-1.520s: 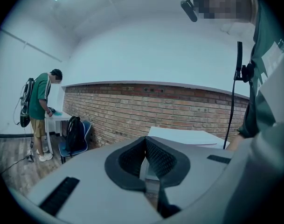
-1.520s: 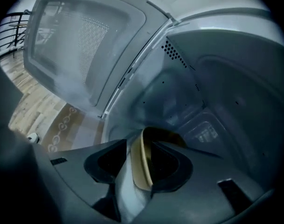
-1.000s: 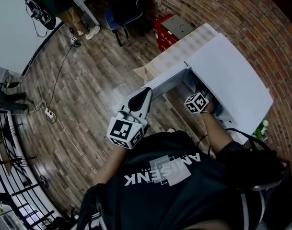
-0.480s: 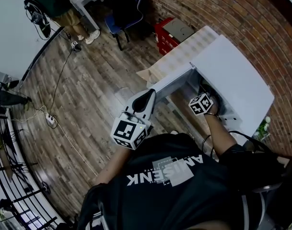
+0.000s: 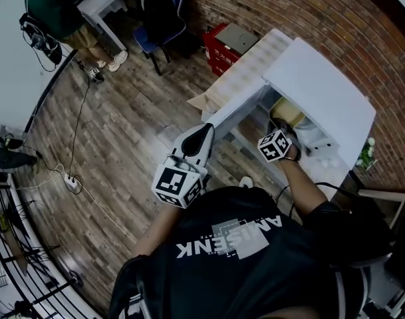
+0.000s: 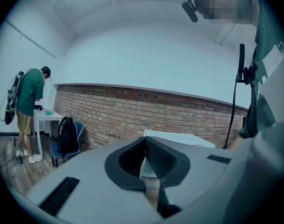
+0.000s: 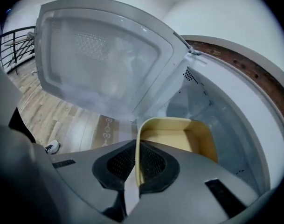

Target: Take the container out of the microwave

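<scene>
Item, my right gripper (image 7: 136, 160): jaws half apart a second ago, now clamped on the near wall of the yellow container (image 7: 176, 136).
Container: drawn to the mouth of the white microwave (image 5: 322, 88), door (image 7: 100, 59) open; I judge extraction under way.
My left gripper (image 6: 145, 153): jaws together, empty.

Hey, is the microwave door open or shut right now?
Open. The door stands swung wide, exposing the cavity and the yellow container, whose rim the right gripper pinches.
</scene>
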`<action>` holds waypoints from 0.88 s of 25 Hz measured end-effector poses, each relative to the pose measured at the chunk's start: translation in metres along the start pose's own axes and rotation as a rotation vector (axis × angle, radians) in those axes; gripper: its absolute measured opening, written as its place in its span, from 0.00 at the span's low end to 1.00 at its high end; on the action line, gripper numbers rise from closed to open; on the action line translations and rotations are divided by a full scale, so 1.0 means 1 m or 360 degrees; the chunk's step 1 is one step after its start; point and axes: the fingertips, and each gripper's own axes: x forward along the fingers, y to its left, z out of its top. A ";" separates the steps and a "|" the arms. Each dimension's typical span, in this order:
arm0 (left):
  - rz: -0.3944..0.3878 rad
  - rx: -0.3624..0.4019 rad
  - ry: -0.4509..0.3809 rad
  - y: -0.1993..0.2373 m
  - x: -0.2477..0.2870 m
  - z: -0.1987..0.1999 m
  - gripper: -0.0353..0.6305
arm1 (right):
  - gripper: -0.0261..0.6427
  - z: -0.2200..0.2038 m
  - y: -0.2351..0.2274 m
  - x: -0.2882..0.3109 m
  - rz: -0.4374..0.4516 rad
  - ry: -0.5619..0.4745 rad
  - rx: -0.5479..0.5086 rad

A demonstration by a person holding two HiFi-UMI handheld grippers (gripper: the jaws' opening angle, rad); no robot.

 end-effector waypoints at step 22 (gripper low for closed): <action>-0.0275 -0.0023 0.0016 -0.004 -0.017 -0.006 0.07 | 0.11 0.034 0.089 -0.110 0.0215 -0.0083 0.0199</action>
